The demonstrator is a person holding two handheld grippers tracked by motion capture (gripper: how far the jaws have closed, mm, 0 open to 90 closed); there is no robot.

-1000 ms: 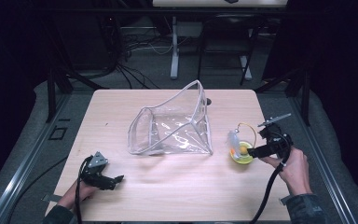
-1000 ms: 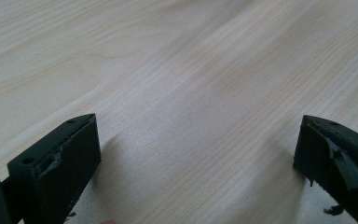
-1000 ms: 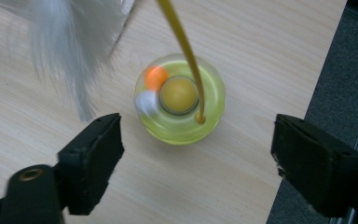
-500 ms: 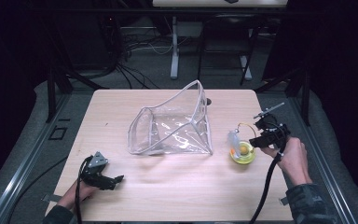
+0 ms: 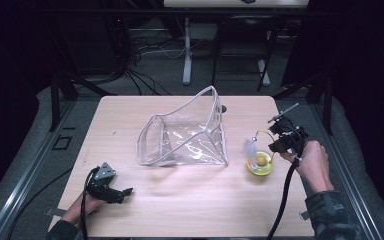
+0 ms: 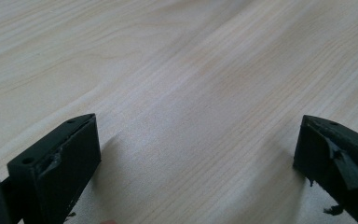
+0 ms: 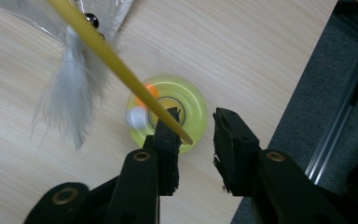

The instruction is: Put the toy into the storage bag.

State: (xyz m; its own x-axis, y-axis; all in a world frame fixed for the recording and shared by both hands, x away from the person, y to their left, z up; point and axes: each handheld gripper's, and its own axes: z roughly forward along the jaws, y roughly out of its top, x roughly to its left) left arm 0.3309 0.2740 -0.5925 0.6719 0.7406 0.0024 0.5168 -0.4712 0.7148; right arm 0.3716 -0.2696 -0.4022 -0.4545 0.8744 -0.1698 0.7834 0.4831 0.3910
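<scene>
Resting at the lower left of the high view, the left gripper (image 5: 122,192) lies low on the pale wooden table (image 5: 190,210), held by a hand (image 5: 82,210) coming in from the bottom edge. In the left gripper view its jaws stand wide apart with bare wood grain between them. At the right of the high view, the right gripper (image 5: 275,145) hangs over a small yellow-green disc toy (image 5: 260,163), held by the other hand (image 5: 314,162). In the right gripper view the right gripper (image 7: 193,135) has its jaws parted by a narrow gap, gripping nothing; a thin yellow stick (image 7: 121,70) crosses in front of one jaw, its tip just at the gap. A grey-white feather (image 7: 72,91) hangs from the stick in the upper left of that frame, above the disc toy (image 7: 186,105). A clear plastic pouch (image 5: 187,132) sits at the table's centre, well apart from both grippers.
</scene>
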